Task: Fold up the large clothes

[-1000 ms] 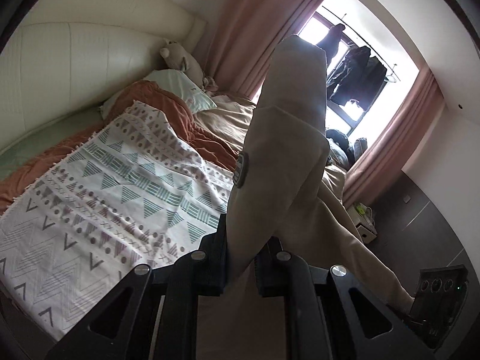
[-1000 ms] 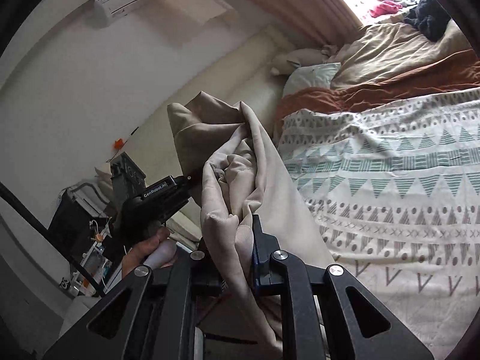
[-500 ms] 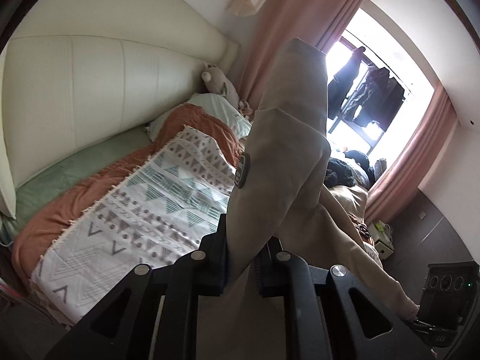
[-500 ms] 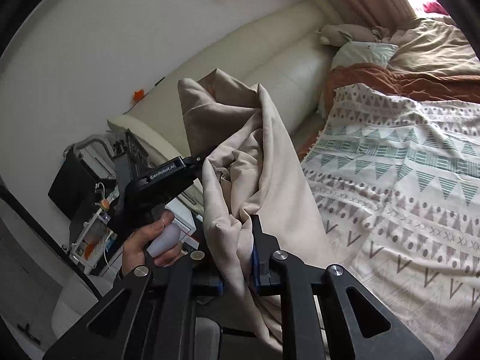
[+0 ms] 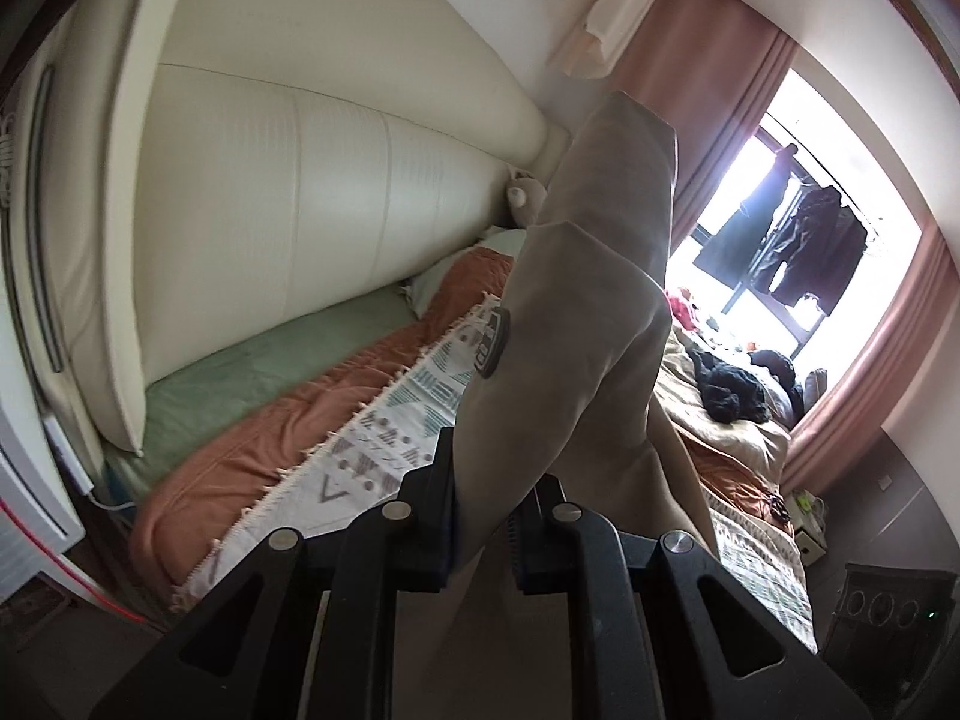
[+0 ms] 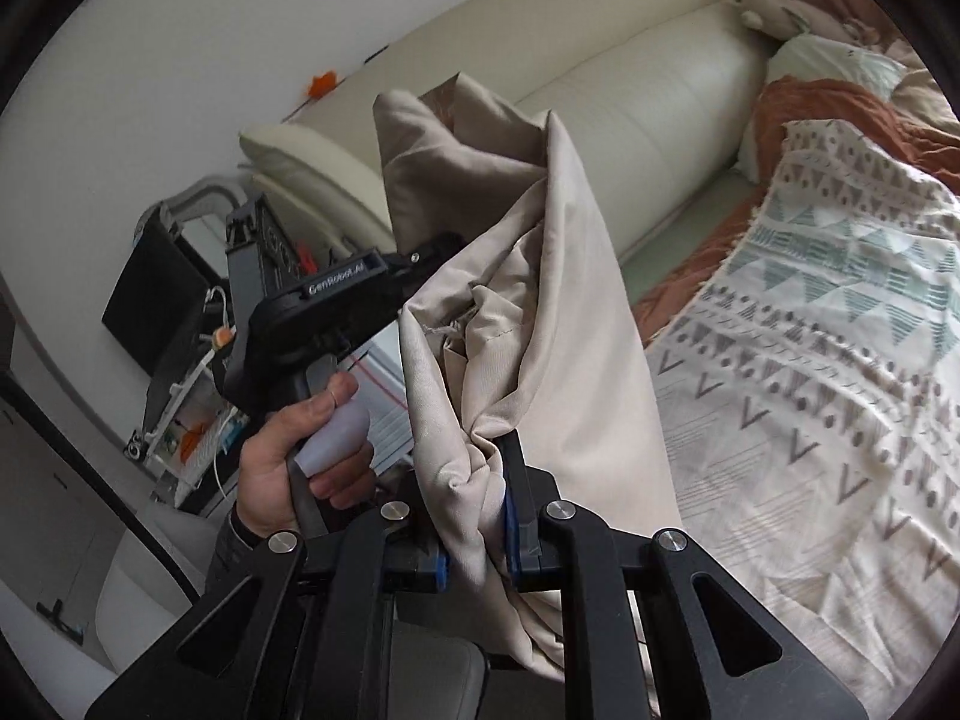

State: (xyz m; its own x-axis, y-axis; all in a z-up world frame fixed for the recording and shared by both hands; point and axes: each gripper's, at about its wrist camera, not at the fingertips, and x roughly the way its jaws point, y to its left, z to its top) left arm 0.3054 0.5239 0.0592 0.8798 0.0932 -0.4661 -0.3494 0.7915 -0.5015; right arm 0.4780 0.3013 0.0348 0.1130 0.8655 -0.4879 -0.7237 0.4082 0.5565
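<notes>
both the left gripper [image 5: 483, 531] and right gripper [image 6: 474, 531] are clamped on the beige garment [image 6: 540, 312]; it looks soft, light and floppy, best pinched at seams or corners.

Daylight floods in through the window [image 5: 798, 222], blown out to white glare, leaving the near cloth [image 5: 576, 324] backlit and shadowed, while both fisheye views bend strongly and darken at their blurred edges.
</notes>
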